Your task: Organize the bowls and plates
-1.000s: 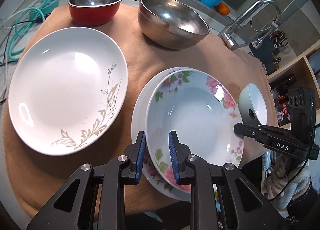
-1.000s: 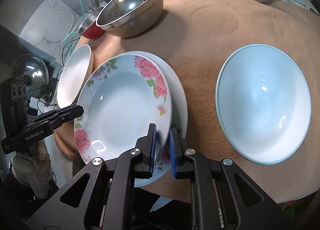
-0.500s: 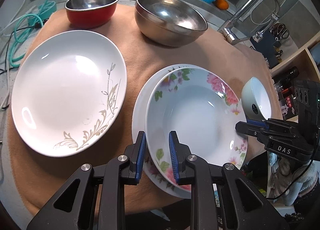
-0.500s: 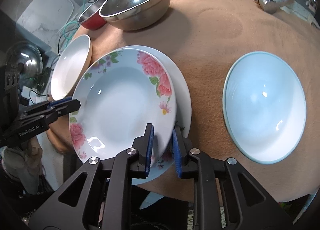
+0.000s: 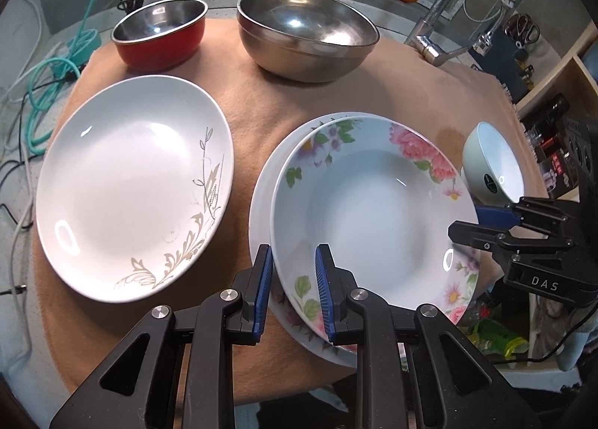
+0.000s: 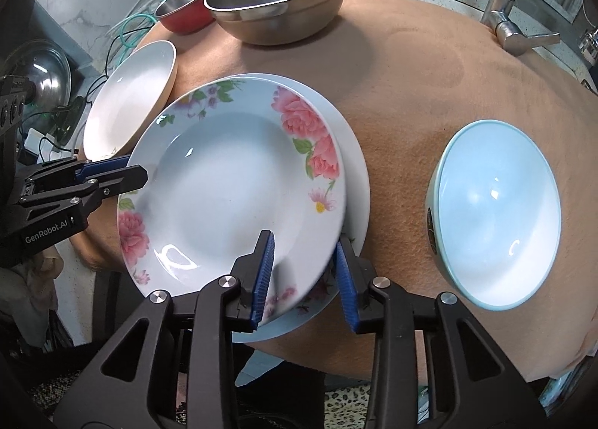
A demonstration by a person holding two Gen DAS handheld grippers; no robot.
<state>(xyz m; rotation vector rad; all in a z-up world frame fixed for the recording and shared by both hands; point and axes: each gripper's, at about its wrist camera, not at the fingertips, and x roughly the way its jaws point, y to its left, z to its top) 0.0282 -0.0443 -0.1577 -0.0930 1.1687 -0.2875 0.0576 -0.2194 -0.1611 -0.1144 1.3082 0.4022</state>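
**Rose-Rimmed Plate Sits on Its Twin, One Grip On, One Letting Go**

A deep floral plate [image 5: 373, 216], glossy white with pink roses, green leaves and small purple blooms round its rim, lies stacked on a second floral plate [image 5: 261, 201] of the same pattern, whose edge shows past it on the left and near sides. The pair rests near the front edge of a brown cloth [image 5: 246, 92] spread over the counter.

The left gripper [image 5: 293, 289] has its blue pads narrowly apart, astride the upper plate's near-left rim; the rim fills the gap, and the pads appear to clamp it. The right gripper [image 6: 304, 275] straddles the opposite rim, its jaws opening, with the plate edge between the pads but clear space on either side.

To the left lies a white plate [image 5: 130, 182] with a gold leaf spray along one side. Behind stand a red bowl [image 5: 160, 36] with a steel lining and a larger stainless steel bowl [image 5: 306, 36]. A pale blue bowl [image 6: 497, 212], white inside, sits apart to the right. A chrome faucet [image 5: 448, 10] rises at the far corner.
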